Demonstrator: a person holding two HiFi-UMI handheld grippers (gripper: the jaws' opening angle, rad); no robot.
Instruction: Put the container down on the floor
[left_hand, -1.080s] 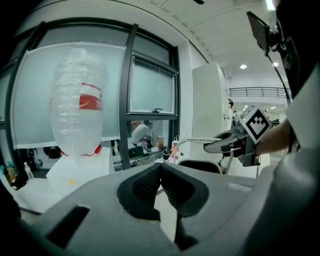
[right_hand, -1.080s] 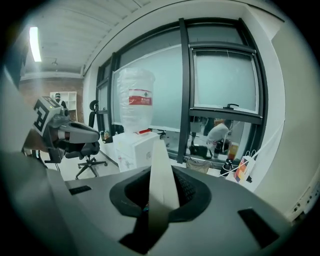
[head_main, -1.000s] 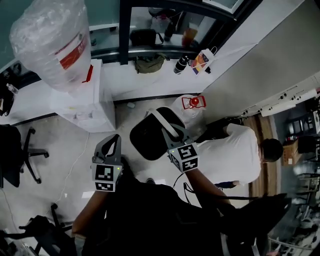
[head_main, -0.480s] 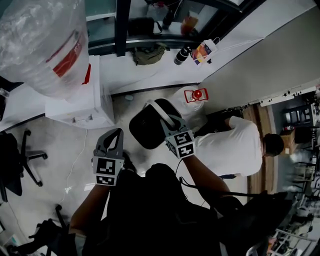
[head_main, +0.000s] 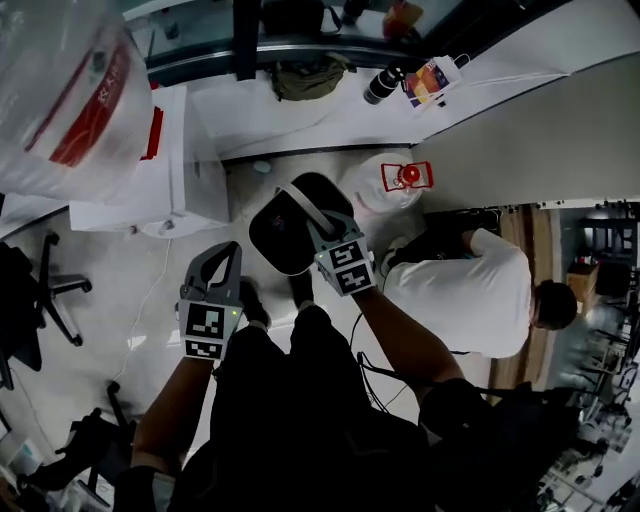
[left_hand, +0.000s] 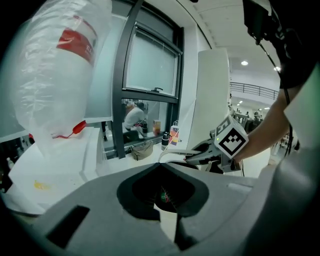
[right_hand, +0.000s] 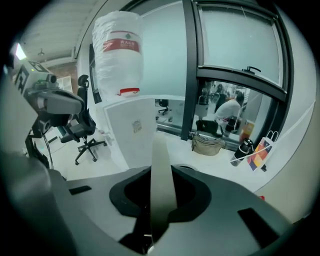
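A round black container (head_main: 283, 228) with a pale grey strap handle (head_main: 305, 208) hangs over the light floor in front of my feet. My right gripper (head_main: 322, 238) is shut on that handle. In the right gripper view the strap (right_hand: 161, 170) stands upright between the jaws. My left gripper (head_main: 228, 262) hovers to the left of the container, apart from it, jaws shut with nothing in them. In the left gripper view its tips (left_hand: 161, 165) meet, and the right gripper (left_hand: 227, 142) shows beyond. How high the container hangs above the floor I cannot tell.
A white water dispenser (head_main: 180, 160) carrying a big plastic-wrapped bottle (head_main: 60, 90) stands at the left. A second bottle with a red cap (head_main: 398, 180) sits on the floor beside a crouching person in a white shirt (head_main: 470, 295). An office chair (head_main: 35, 290) is at far left. Bags (head_main: 305, 78) line the sill.
The whole view has slid, so the dispenser moved left and the container with my right gripper drifted up and left in the picture. Both grippers keep their state.
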